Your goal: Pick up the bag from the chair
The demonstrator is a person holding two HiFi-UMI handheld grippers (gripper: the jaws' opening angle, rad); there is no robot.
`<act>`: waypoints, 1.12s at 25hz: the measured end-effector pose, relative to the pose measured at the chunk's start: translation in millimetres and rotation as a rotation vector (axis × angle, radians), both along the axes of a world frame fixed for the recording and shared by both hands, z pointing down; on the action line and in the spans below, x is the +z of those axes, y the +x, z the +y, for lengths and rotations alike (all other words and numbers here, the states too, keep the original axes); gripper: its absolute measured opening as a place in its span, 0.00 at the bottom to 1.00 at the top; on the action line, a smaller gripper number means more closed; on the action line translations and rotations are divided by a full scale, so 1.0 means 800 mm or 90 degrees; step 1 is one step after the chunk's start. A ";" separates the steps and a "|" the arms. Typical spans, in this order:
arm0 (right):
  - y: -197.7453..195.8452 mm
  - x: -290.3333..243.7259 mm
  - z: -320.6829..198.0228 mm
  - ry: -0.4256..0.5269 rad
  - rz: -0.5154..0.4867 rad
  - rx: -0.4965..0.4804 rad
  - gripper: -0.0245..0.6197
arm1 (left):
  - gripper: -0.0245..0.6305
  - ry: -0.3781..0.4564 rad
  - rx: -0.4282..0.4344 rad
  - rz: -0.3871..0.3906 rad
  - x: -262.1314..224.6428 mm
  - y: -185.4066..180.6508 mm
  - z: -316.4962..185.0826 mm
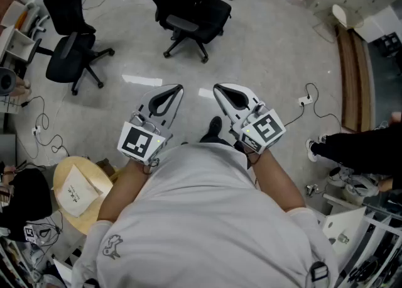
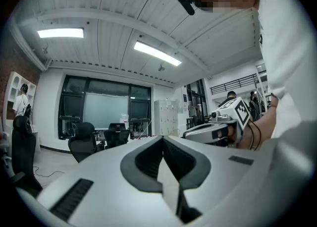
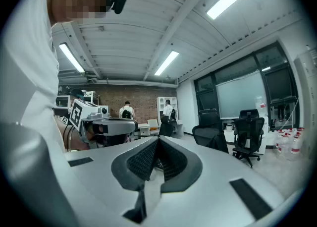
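Grey office floor spreads below the standing person, with a black far chair [image 1: 188, 11] ahead and a black left chair [image 1: 70, 55] off to the left, both well apart from the grippers. The left hand-held gripper [image 1: 174, 92] and right hand-held gripper [image 1: 220, 90] are held level, side by side before the body, each with its jaws closed together on nothing. The bag does not show plainly. Neither seat carries anything I can tell from the chair's own dark upholstery. A dark mass [image 1: 25, 195] at the near left, beside a round stool [image 1: 63, 177] bearing a paper [image 1: 80, 189], is too cut off to name. So the step in hand looks like the approach, barely begun. To do it well, I judge the person should first find the bag and walk close to its chair. One pair of jaws should open before the reach and aim for a strap or top handle rather than the slack body, since a chair on castors may drift if pushed.
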State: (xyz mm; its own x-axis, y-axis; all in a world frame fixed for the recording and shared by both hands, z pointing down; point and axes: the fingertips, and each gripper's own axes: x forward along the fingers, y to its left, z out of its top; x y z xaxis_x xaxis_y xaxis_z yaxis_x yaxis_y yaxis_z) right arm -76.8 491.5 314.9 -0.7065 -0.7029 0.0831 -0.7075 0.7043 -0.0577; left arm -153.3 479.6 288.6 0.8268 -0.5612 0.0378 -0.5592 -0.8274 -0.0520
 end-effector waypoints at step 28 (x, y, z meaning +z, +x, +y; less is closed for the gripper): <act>0.165 -0.025 -0.145 -0.030 -0.067 -0.089 0.09 | 0.06 0.006 -0.096 -0.030 0.002 0.105 -0.167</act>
State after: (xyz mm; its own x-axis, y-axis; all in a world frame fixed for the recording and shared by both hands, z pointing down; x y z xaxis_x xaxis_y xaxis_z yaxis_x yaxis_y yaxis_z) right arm 54.9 375.3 294.5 -0.8035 -0.5944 0.0336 -0.5913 0.7901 -0.1619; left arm -69.4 346.2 290.3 0.7311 -0.6788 0.0690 -0.6733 -0.7341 -0.0881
